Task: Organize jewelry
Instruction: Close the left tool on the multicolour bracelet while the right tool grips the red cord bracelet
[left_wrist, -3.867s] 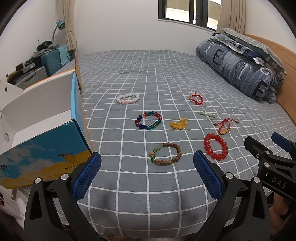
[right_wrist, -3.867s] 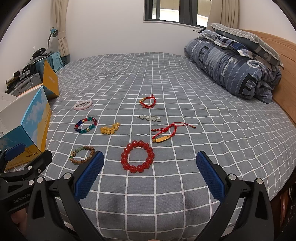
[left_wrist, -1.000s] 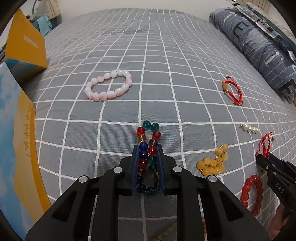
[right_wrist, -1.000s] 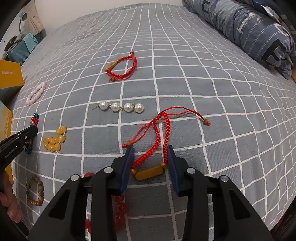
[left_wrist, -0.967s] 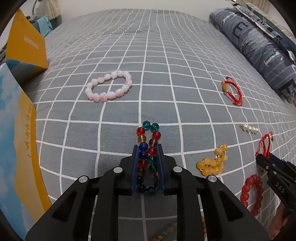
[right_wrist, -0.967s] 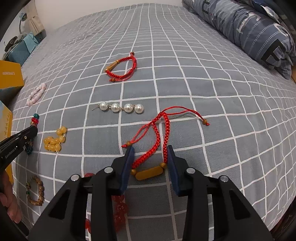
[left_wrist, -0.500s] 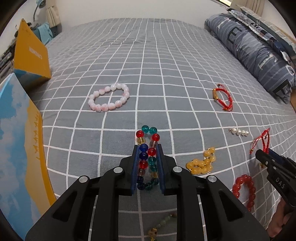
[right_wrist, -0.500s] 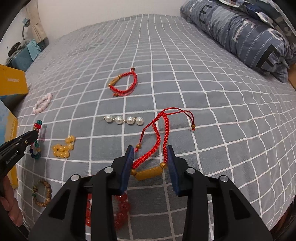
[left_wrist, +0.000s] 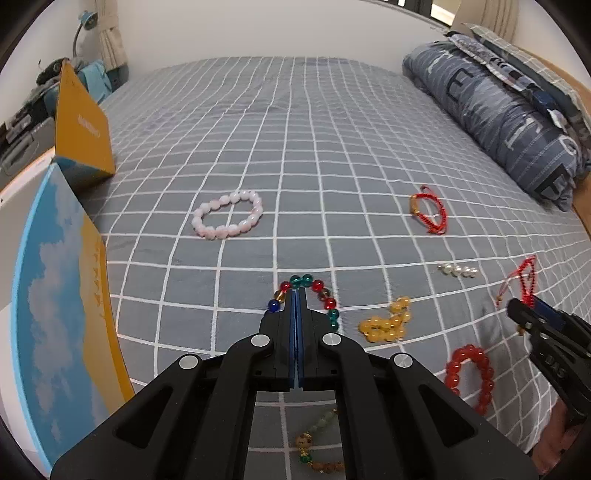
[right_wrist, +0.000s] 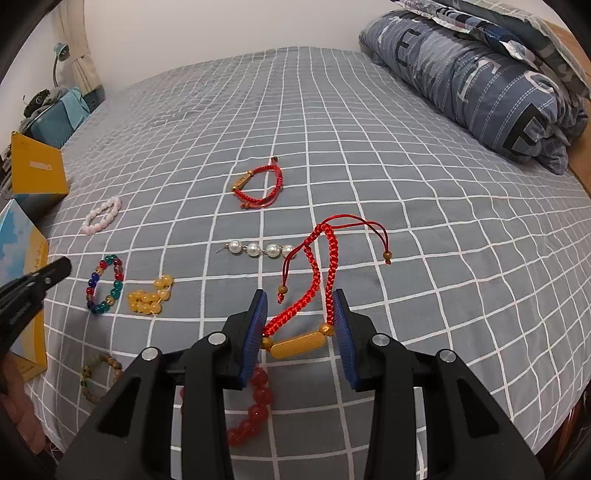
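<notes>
Your left gripper (left_wrist: 296, 295) fingers pinched flat, multicolour bracelet (left_wrist: 325, 299) draped round them; right gripper (right_wrist: 300, 325) clamps red cord bracelet (right_wrist: 314, 280); bed (left_wrist: 295, 129) open at 12 o'clock.

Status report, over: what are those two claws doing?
Left gripper shut, apparently empty; multicoloured bracelet beyond its tip. Right gripper shut on red cord bracelet. Nothing blocking.
</notes>
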